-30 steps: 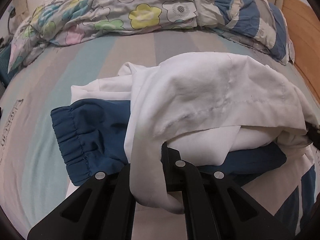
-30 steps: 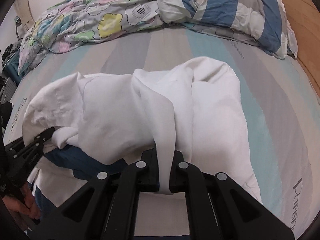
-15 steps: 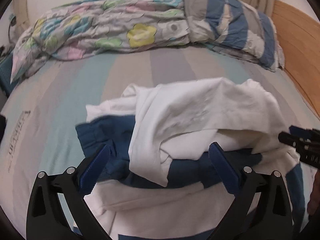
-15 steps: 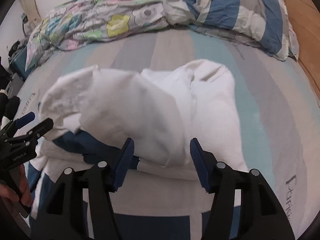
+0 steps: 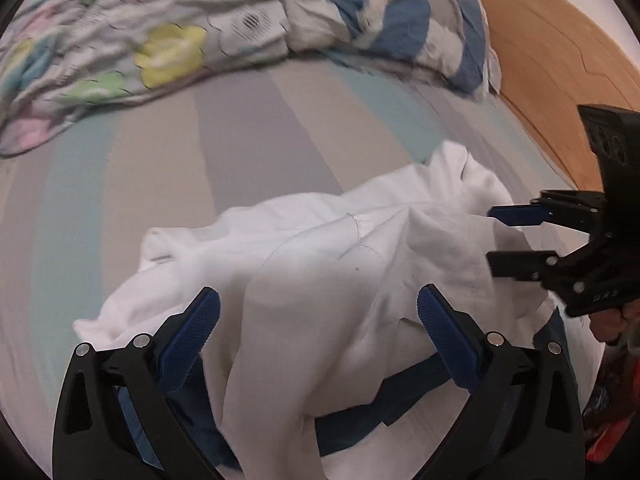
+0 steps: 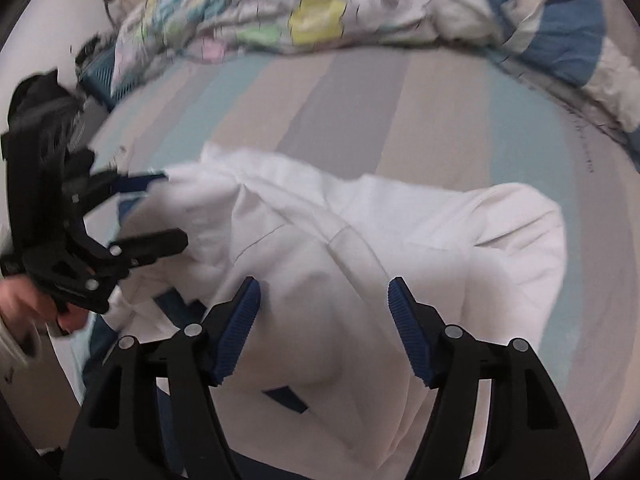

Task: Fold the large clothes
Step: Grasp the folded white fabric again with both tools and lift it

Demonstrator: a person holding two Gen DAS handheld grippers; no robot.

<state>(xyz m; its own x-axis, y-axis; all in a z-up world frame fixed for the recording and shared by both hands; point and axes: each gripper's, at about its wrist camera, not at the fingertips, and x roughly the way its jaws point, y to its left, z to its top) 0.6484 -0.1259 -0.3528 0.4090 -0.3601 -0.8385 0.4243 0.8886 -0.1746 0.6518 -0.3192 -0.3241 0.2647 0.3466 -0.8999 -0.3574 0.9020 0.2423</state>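
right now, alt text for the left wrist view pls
A crumpled white cotton garment with navy panels lies on a pastel striped bedsheet. The left gripper hangs over it, jaws wide; the right gripper, jaws opening, enters from the right.

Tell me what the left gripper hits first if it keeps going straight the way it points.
Most likely the white garment. The left gripper points down at it with open jaws, the white cloth bunched between and beyond them on the bed. How near it is remains unclear.

Home bedroom: striped bedsheet, floral quilt, wooden headboard.
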